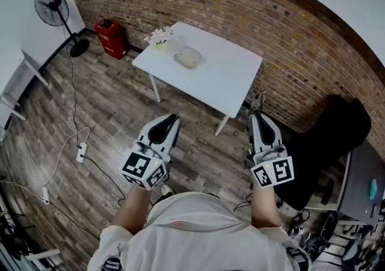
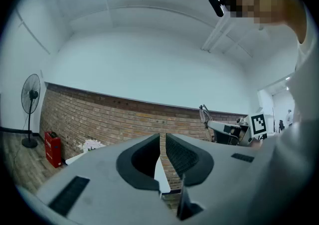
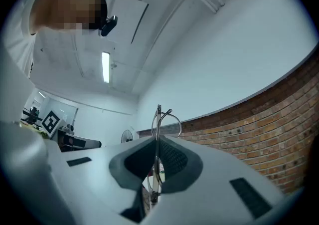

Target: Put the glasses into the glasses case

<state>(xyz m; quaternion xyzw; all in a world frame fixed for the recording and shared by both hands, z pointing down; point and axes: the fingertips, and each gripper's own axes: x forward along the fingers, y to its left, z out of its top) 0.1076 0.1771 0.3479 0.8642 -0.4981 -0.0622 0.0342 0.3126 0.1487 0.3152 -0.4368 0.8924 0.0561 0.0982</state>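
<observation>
A brick wall (image 1: 240, 5) backs a wooden floor (image 1: 108, 101). On the far side stands a white table (image 1: 228, 77). The pale glasses case (image 1: 188, 57) lies on the table's left part, near a small bunch of flowers (image 1: 159, 36).

Nearer me, a person holds both tools out over the floor, well short of the table. The right gripper (image 3: 157, 141) is pinched on the thin wire glasses (image 3: 158, 124), which stand upright between its jaws and poke above them. The left gripper (image 2: 162, 139) has its jaws all but together, with nothing between them.
</observation>
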